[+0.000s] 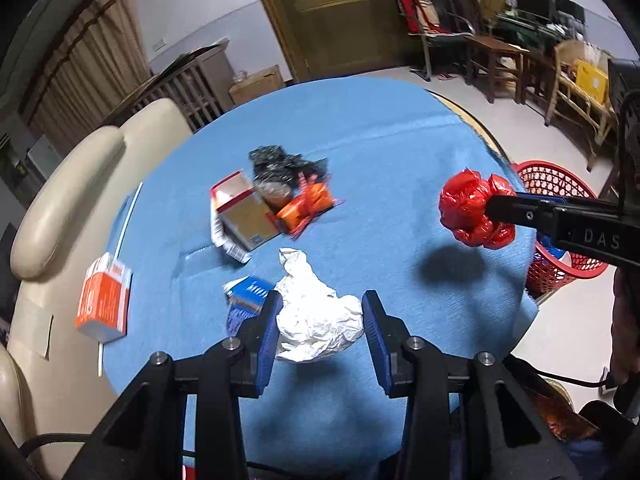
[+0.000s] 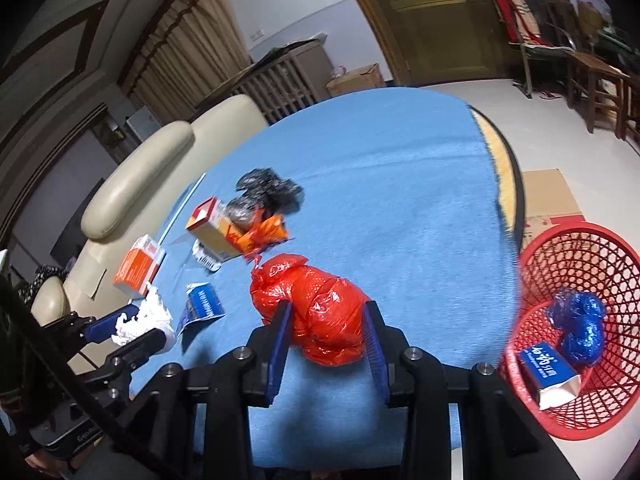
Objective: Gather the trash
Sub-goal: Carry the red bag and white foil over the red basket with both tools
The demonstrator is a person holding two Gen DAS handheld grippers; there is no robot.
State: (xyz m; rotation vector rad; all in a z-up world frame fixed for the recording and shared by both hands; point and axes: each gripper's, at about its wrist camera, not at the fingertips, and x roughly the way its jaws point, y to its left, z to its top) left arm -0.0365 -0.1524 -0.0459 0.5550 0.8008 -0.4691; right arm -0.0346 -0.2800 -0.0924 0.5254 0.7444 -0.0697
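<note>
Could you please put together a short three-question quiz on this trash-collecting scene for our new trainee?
1. True or false: the left gripper is shut on the white paper.
2. What does the right gripper hold? A) a black bag B) the red bag C) an orange box
3. Fill in: the red basket beside the table already holds a blue bag and a blue ____.

Key:
1. True; the paper is pinched between the pads.
2. B.
3. Carton.
</note>
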